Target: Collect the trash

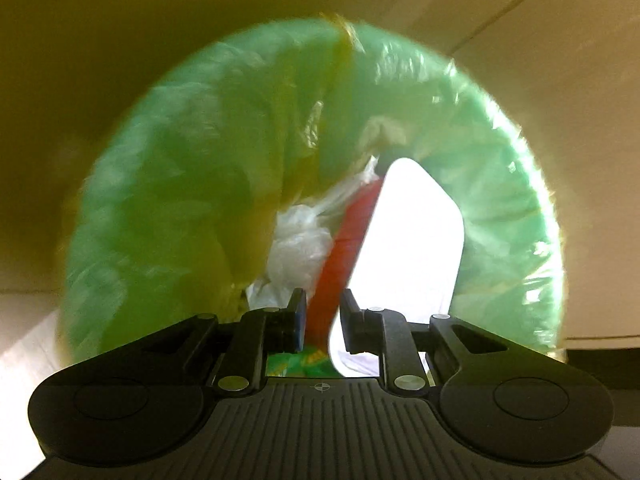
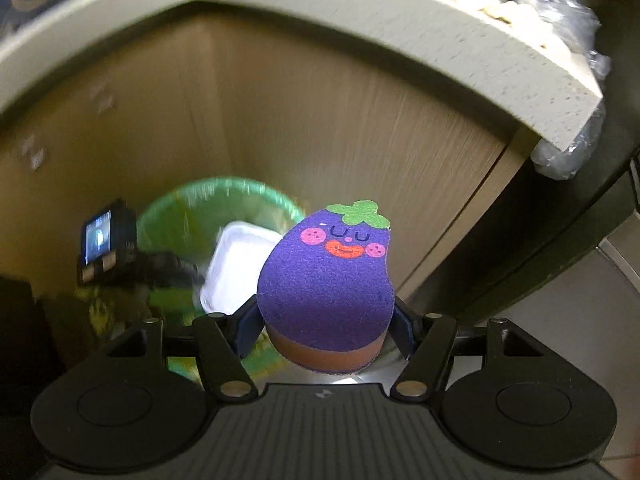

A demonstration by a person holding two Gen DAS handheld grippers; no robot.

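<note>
Left gripper (image 1: 323, 312) over green-lined trash bin (image 1: 500, 184), jaws narrowly parted around red-edged white tray (image 1: 412, 232), not pressing. Right gripper (image 2: 324, 320) clamped on eggplant sponge (image 2: 326, 276) beside the bin. Risk: tray wedging upright, blocking the sponge's drop.

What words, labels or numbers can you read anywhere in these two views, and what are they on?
No readable text in either view.
Green and yellow packet, under the left gripper: printing too blurred and mostly hidden.
Eggplant-shaped sponge, in the right gripper: only a drawn face, no words.
Small camera screen beside the green-lined trash bin: picture too small to make out.
Gripper bodies: a small symbol each, no letters.
</note>
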